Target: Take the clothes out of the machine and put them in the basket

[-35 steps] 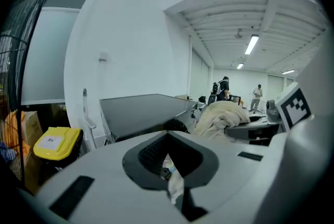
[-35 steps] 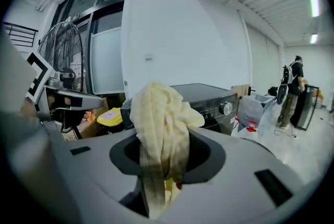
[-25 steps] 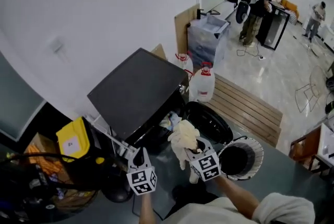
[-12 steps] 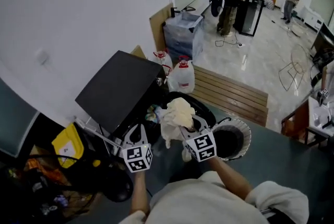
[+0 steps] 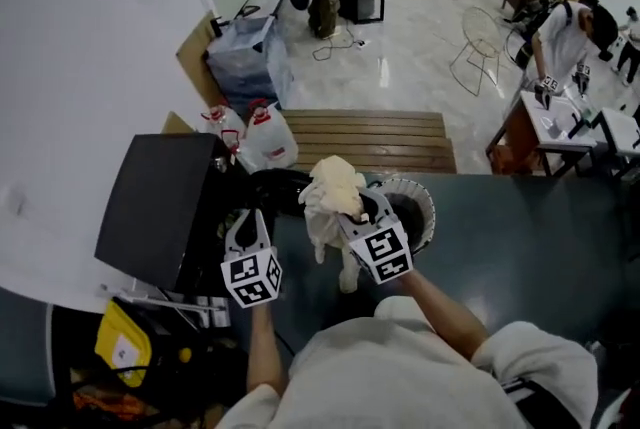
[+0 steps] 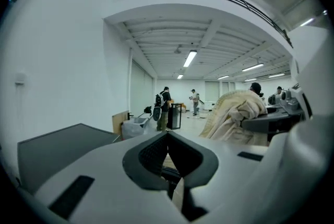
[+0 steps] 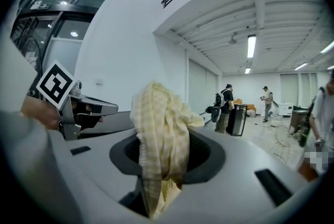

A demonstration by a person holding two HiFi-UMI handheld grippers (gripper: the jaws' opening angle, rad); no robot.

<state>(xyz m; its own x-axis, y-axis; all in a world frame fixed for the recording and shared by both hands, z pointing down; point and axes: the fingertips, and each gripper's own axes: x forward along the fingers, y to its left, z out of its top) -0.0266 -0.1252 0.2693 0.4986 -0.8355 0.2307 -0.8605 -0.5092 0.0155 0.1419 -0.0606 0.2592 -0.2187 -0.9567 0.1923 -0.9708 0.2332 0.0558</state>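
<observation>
My right gripper point(image 5: 352, 205) is shut on a cream-yellow cloth point(image 5: 330, 192), which bunches above the jaws and hangs down below them. In the right gripper view the cloth point(image 7: 159, 139) fills the gap between the jaws. It is held in the air in front of the white slatted basket point(image 5: 426, 207), whose rim shows just behind it. The black machine point(image 5: 150, 207) stands at the left with its round door point(image 5: 270, 187) swung open. My left gripper point(image 5: 247, 219) hovers beside the machine, shut with nothing in it point(image 6: 168, 139). The cloth point(image 6: 235, 116) shows at its right.
Two water jugs point(image 5: 268, 137) and a slatted wooden platform point(image 5: 370, 137) lie behind the machine, with a clear plastic box point(image 5: 245, 57) further back. A yellow container point(image 5: 125, 347) sits at the lower left. People stand at the far back and at a table point(image 5: 560, 122) on the right.
Both grippers have lifted and swung away from the machine's opening towards the basket. The cloth has stayed in the right gripper. The head view has turned right.
</observation>
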